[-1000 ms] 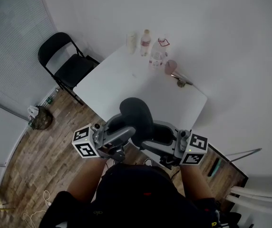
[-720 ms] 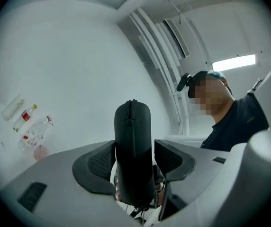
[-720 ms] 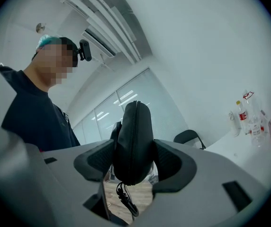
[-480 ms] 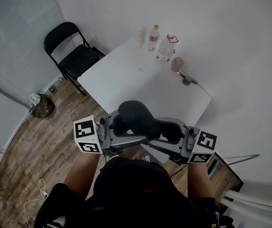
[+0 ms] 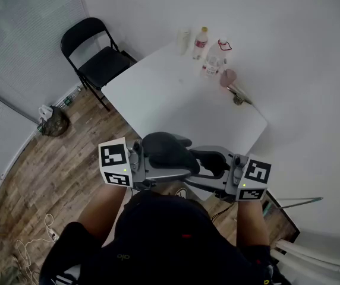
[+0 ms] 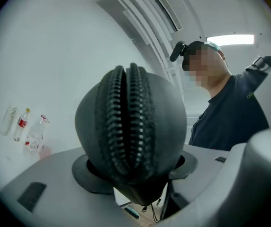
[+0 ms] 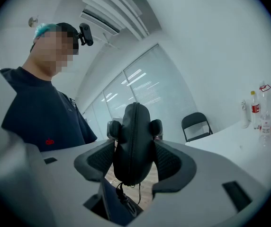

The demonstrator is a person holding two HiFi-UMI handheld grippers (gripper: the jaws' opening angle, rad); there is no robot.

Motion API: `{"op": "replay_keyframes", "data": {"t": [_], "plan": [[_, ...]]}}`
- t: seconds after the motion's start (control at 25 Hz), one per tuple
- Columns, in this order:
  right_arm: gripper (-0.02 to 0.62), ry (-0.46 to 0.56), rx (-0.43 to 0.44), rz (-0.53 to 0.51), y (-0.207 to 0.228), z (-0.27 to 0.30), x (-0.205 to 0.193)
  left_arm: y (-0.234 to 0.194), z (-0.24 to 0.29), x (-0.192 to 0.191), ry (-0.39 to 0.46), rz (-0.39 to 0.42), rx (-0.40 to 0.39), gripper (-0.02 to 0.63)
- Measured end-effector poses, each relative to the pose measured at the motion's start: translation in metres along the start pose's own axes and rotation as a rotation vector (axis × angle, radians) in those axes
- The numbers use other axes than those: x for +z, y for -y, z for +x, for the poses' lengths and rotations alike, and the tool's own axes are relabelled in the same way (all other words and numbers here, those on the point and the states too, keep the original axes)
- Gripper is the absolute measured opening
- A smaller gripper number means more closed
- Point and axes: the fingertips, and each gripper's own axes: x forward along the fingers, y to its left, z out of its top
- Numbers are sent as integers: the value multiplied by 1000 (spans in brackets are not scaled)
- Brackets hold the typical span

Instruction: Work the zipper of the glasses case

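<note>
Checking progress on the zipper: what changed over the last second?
The left gripper rolled; its jaws have just been opening with the glasses case between them, and the case now lies flatter. The right gripper kept its hold; bottles on the table unmoved.

Glasses case before table, chair left
</note>
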Motion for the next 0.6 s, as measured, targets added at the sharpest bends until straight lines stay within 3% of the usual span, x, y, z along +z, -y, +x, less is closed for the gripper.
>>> {"op": "replay_keyframes", "data": {"t": [0.2, 0.4, 0.52, 0.6], "plan": [[268, 74, -47, -42, 2, -3, 16, -7, -8, 14, 116, -43, 52, 288], [268, 260, -150, -90, 16, -35, 38, -30, -25, 53, 320, -125, 127, 287], [249, 356, -347, -197, 36, -56, 38, -50, -36, 79, 418, -164, 192, 285], [149, 378, -481, -232, 42, -62, 27, -52, -40, 89, 461, -177, 231, 285]]}}
